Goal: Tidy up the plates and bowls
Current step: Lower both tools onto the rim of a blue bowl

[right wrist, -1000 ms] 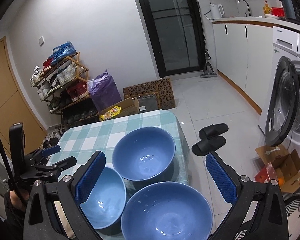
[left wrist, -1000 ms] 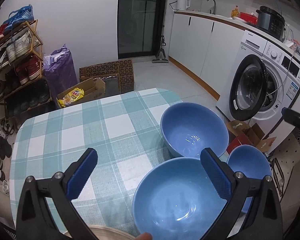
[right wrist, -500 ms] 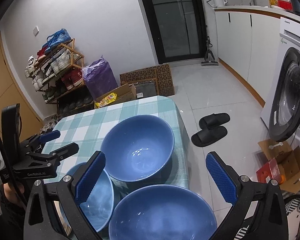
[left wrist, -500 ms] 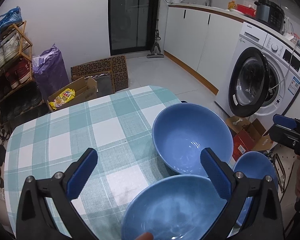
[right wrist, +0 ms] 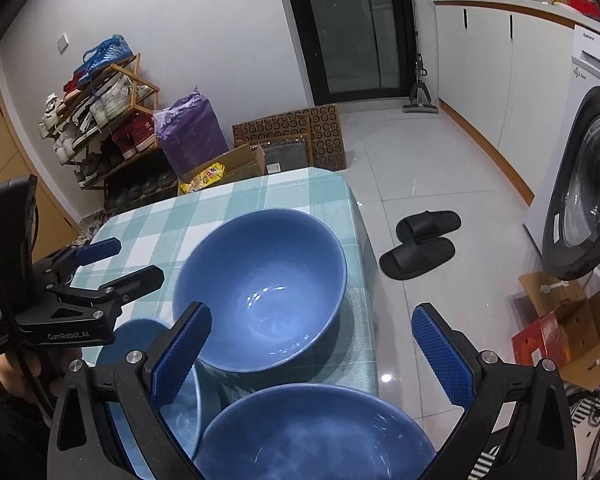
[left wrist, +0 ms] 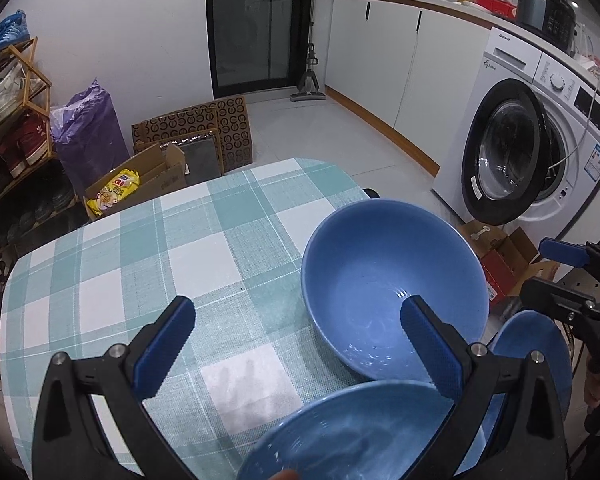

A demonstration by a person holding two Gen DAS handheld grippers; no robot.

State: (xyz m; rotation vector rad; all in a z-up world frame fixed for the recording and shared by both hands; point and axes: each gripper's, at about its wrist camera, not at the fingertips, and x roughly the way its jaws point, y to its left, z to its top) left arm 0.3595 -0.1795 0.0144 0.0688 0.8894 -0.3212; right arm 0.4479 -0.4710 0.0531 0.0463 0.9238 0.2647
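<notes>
Three blue bowls sit on the teal checked table. The large far bowl stands near the table's right edge. A second bowl lies just below my left gripper, which is open with nothing between its fingers. A third bowl lies under my right gripper, also open and holding nothing. The right wrist view shows the left gripper at the left, over the second bowl. My right gripper shows at the right edge of the left wrist view.
A washing machine with its door open stands right of the table. Cardboard boxes and black slippers lie on the floor beside it. A shoe rack, a purple bag and more boxes stand beyond the table.
Both grippers have moved forward over the near bowls toward the large far bowl, which now looks bigger. Both stayed open. The bowls have not moved.
</notes>
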